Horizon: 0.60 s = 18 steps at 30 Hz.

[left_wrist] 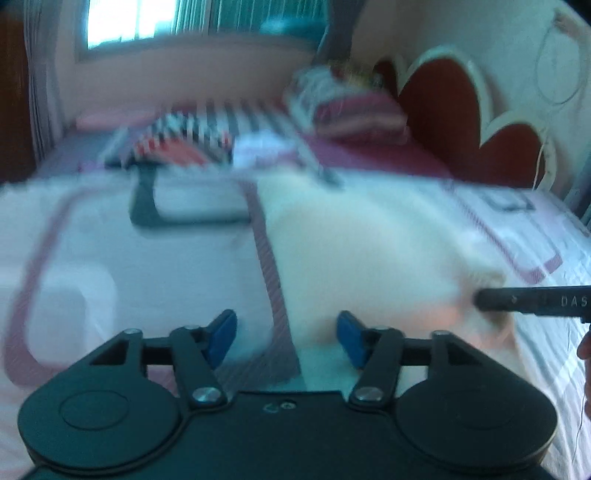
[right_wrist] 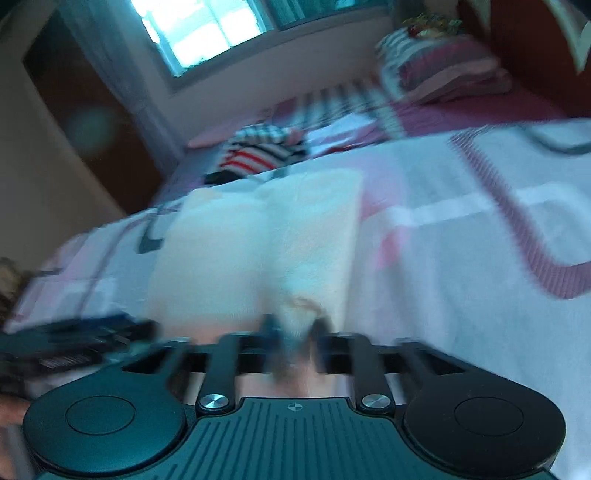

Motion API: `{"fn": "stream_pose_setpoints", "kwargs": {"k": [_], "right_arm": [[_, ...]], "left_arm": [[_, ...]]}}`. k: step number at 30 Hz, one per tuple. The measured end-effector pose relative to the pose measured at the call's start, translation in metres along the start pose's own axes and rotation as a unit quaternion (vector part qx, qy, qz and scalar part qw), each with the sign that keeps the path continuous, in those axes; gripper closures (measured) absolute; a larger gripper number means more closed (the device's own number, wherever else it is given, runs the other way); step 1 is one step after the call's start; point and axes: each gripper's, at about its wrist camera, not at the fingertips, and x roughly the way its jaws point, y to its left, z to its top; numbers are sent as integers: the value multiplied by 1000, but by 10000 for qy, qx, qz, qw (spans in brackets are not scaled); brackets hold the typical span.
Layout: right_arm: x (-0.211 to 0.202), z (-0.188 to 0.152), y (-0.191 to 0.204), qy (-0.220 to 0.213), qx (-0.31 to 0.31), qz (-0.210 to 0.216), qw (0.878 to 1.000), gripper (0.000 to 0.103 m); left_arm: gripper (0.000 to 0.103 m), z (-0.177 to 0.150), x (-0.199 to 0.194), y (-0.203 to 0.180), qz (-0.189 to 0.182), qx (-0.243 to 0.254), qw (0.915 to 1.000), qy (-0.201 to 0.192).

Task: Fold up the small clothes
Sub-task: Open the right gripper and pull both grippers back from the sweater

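Observation:
A small cream-white garment (left_wrist: 376,251) lies spread on the patterned bedspread (left_wrist: 110,251). My left gripper (left_wrist: 286,338) is open, its blue pads (left_wrist: 221,336) apart just above the garment's near left edge. My right gripper (left_wrist: 480,301) comes in from the right and pinches the garment's right near corner. In the right wrist view the garment (right_wrist: 266,236) lies ahead in a folded strip, and my right gripper (right_wrist: 293,332) is shut on its near edge. Both views are blurred by motion.
A pile of striped clothes (left_wrist: 177,144) (right_wrist: 262,151) and folded pink items (left_wrist: 358,114) lie at the far side of the bed. A red and cream headboard (left_wrist: 461,110) stands at the right. A window (left_wrist: 147,22) is at the far wall.

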Motion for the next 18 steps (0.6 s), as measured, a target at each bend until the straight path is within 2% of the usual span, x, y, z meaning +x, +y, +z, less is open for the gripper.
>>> {"fn": "stream_pose_setpoints", "kwargs": {"k": [1, 3, 4, 5, 6, 7, 10, 12, 13, 15, 17, 18], "right_arm": [[-15, -1, 2, -353, -198, -211, 9990, 56], [-29, 4, 4, -753, -324, -340, 9961, 57], [-31, 8, 4, -890, -275, -379, 9949, 65], [-29, 14, 3, -1062, -266, -344, 9934, 83], [-24, 20, 3, -1104, -273, -272, 9931, 91], [-15, 27, 5, -1083, -287, -214, 9935, 94], [17, 41, 10, -975, -452, -116, 9941, 96], [40, 43, 12, -763, -707, -214, 9943, 96], [58, 41, 7, -470, -844, -394, 9945, 96], [72, 37, -9, -465, -725, -629, 9943, 96], [71, 38, -18, -414, -469, -500, 9968, 96], [68, 38, -17, -402, -529, -506, 9965, 96]], "left_arm": [[47, 5, -7, 0, -37, 34, 9998, -185], [52, 19, -11, -1, -207, 35, 9985, -507], [53, 27, -7, -4, -271, 55, 9980, -565], [55, 35, -1, -8, -309, 132, 9977, -587], [56, 41, 5, -13, -305, 211, 9974, -614], [56, 47, 13, -18, -314, 287, 9972, -615], [57, 57, 46, -34, -371, 538, 9971, -388], [58, 53, 74, -34, -374, 521, 9979, 24], [55, 48, 85, -33, -362, 516, 9978, 213], [55, 44, 85, -31, -375, 442, 9983, 85], [57, 43, 81, -34, -344, 529, 9980, 94], [57, 42, 78, -34, -354, 523, 9980, 81]]}}
